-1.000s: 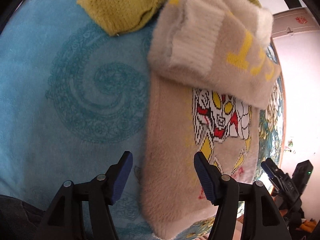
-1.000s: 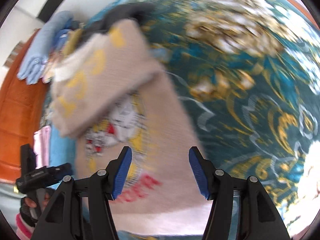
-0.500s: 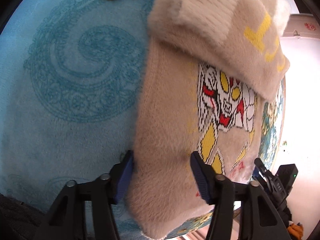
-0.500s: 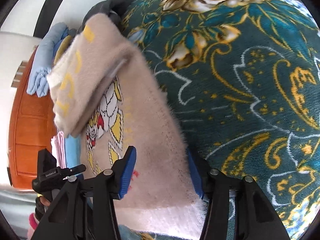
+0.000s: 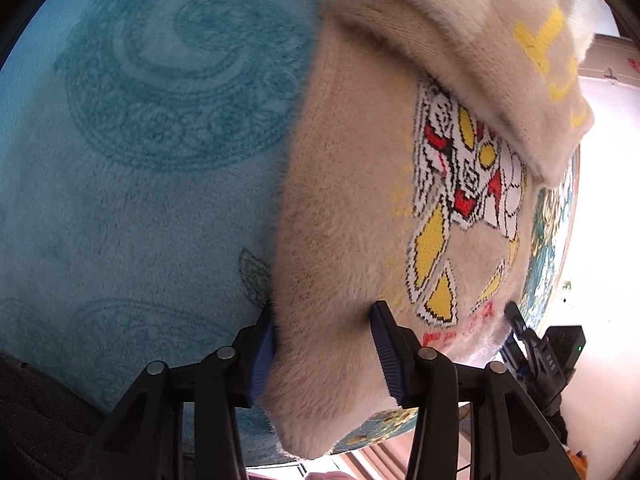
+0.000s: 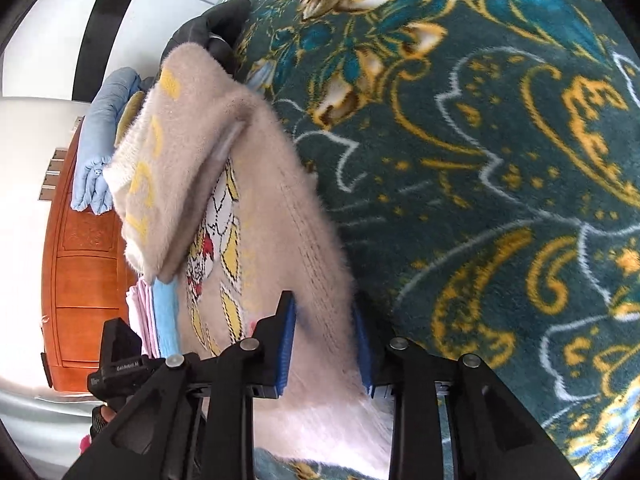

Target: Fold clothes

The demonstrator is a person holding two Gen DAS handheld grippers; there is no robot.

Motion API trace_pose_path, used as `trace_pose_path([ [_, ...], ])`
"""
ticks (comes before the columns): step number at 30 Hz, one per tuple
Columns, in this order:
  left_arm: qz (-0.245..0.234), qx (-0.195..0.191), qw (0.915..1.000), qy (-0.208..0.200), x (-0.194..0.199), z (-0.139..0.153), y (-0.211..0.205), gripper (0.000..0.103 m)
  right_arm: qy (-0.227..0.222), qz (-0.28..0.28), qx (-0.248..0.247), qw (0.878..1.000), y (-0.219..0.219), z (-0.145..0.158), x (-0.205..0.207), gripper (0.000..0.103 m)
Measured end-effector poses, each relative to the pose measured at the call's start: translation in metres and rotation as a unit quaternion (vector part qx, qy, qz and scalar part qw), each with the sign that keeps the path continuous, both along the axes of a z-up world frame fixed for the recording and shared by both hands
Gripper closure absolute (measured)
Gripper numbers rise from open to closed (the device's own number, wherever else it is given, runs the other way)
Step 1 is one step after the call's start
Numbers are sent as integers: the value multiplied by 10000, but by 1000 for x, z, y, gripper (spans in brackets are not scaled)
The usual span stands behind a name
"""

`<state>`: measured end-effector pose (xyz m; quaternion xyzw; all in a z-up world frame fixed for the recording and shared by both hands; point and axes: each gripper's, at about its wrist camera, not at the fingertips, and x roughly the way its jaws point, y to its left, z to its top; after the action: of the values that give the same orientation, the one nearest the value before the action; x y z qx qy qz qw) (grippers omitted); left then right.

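Observation:
A fluffy beige sweater (image 5: 352, 208) with a red, white and yellow cartoon figure lies on the blankets, its top part folded down over the figure. My left gripper (image 5: 324, 352) has closed in on the sweater's lower left corner, its fabric between the blue pads. My right gripper (image 6: 324, 352) grips the lower right edge of the sweater (image 6: 280, 240), its pads pressed into the fur. The left gripper also shows at the lower left of the right wrist view (image 6: 120, 368).
A light blue patterned blanket (image 5: 140, 160) lies left of the sweater, a dark teal floral blanket (image 6: 500, 160) right of it. Pale blue (image 6: 100, 140) and dark (image 6: 216, 28) garments lie beyond. An orange wooden cabinet (image 6: 84, 280) stands past the edge.
Both grippers moved forward onto the sweater's bottom hem and narrowed from wide open until they pinch the fabric. The yellow garment has left the left wrist view.

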<state>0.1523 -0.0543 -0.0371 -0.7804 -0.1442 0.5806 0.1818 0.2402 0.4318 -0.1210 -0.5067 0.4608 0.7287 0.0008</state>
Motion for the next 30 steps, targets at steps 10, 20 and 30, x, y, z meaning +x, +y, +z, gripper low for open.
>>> trace_pose_path([
  [10, -61, 209, 9990, 395, 16, 33, -6, 85, -79, 312, -146, 9994, -4, 18, 4, 92],
  [20, -443, 1031, 9875, 1103, -3, 122, -85, 86, 1007, 928, -307, 9901, -3, 117, 9, 93],
  [30, -396, 1526, 9863, 476, -5, 113, -66, 86, 762, 993, -390, 9914, -19, 148, 55, 93],
])
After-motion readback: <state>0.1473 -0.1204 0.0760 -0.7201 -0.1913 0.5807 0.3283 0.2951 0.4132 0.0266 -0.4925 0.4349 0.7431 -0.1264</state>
